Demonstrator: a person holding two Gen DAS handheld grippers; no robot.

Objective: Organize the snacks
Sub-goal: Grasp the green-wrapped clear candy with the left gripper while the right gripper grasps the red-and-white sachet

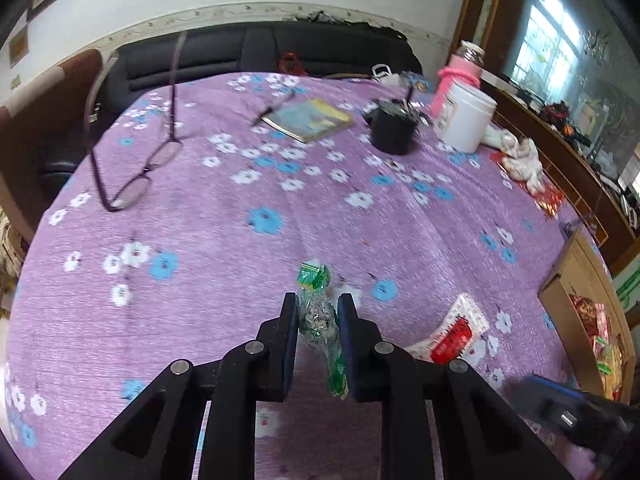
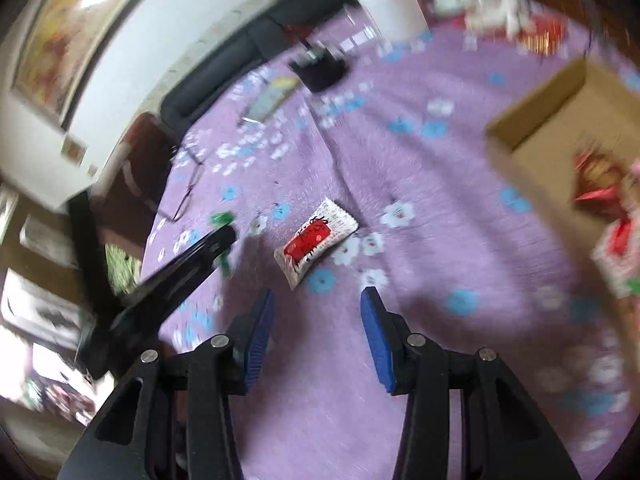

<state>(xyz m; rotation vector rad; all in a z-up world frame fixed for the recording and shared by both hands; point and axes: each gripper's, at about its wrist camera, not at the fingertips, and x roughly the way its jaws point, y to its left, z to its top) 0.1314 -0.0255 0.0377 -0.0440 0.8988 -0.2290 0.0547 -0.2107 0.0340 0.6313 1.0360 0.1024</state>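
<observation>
My left gripper (image 1: 318, 308) is shut on a green-wrapped snack (image 1: 320, 320), held above the purple floral tablecloth (image 1: 248, 208). A white-and-red snack packet (image 1: 454, 334) lies on the cloth to its right; it also shows in the right wrist view (image 2: 316, 242), just ahead of my right gripper (image 2: 318, 300), which is open and empty. A cardboard box (image 1: 560, 300) holding several red and green snacks stands at the right; it shows in the right wrist view (image 2: 532, 128) too. The left gripper (image 2: 192, 256) with the green snack (image 2: 222, 218) appears at the left there.
Glasses (image 1: 132, 176) lie at the left. A booklet (image 1: 310, 120), a black cup (image 1: 394, 130), a white tub (image 1: 464, 114) and a pink bottle (image 1: 460, 76) stand at the far side. A white figurine (image 1: 522, 160) sits near the right edge. A dark sofa (image 1: 260, 52) is behind.
</observation>
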